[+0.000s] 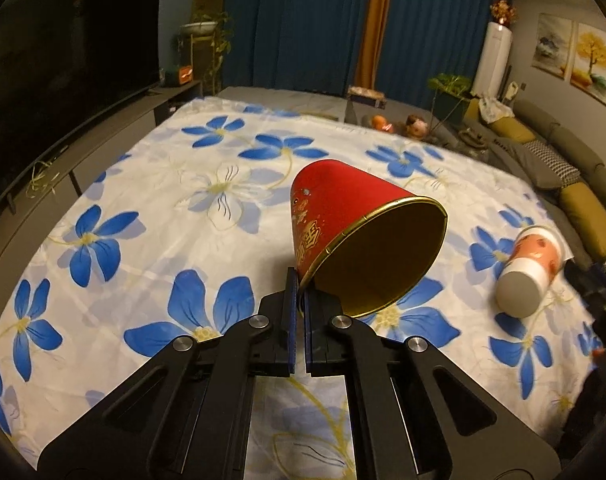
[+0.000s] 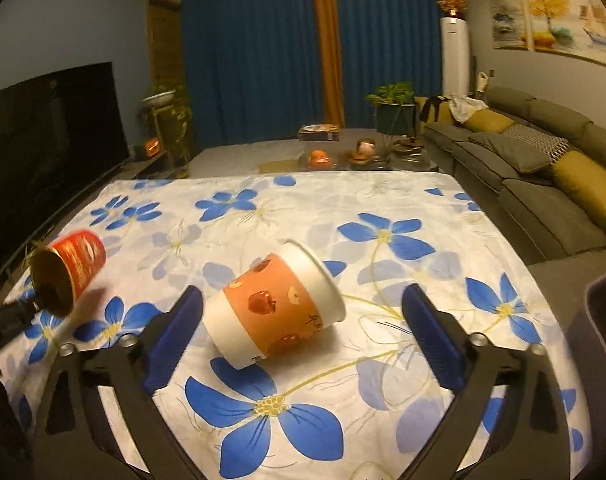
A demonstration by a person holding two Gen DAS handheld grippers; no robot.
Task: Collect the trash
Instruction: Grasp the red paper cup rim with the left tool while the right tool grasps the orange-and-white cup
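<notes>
Two cups lie on the floral cloth (image 2: 383, 200): left gripper (image 1: 299, 300) pinches the red cup (image 1: 343, 208) by its rim for lifting, while right gripper (image 2: 303, 332), fully spread, straddles the toppled orange cup (image 2: 275, 304) at twelve o'clock.

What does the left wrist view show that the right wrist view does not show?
Only the left wrist view shows the left gripper closely: its jaws are shut on the gold rim of the red paper cup, which is tilted with its mouth toward the camera.

Only the right wrist view shows the right gripper with its jaws wide open on either side of the orange apple-print cup, not touching it.

Both show the two cups, the orange one lying on its side, the blue-flower cloth, the television and the grey sofa.
</notes>
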